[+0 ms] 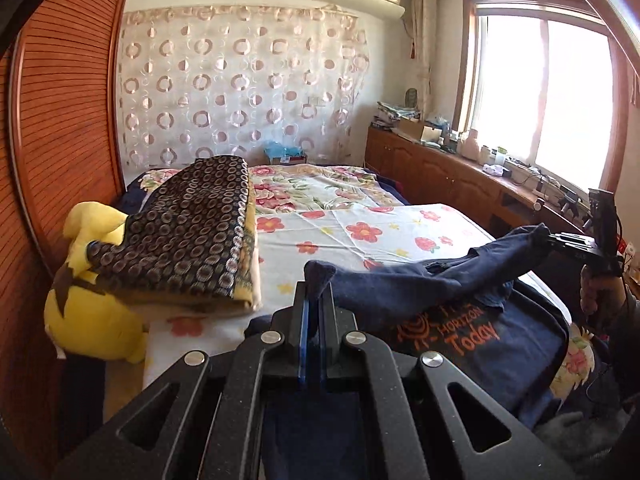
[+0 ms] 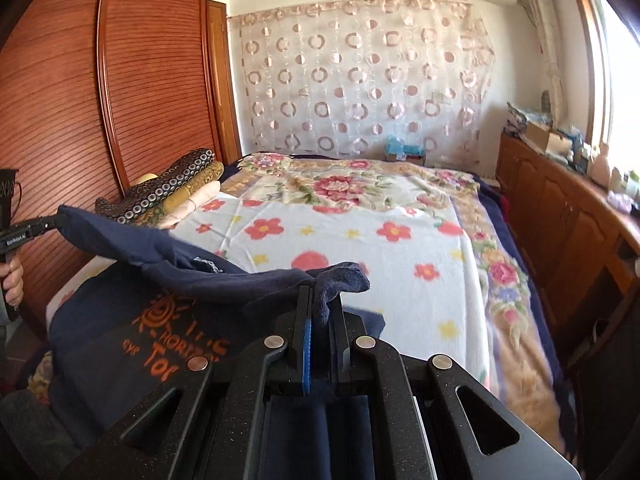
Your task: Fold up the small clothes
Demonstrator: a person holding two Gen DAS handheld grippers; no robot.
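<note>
Both grippers clamped tight on the navy T-shirt (image 1: 460,332), left gripper (image 1: 316,300) low centre, right gripper (image 2: 322,312) likewise, stretching it above the floral bedsheet (image 2: 360,240).

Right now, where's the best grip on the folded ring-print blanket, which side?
Take the folded ring-print blanket by its thick folded edge, the layered side facing the open flowered bedsheet, coming in from the sheet side. My judgement: the wardrobe and yellow plush toy crowd its other side. Both grippers are currently shut on the navy T-shirt.
</note>
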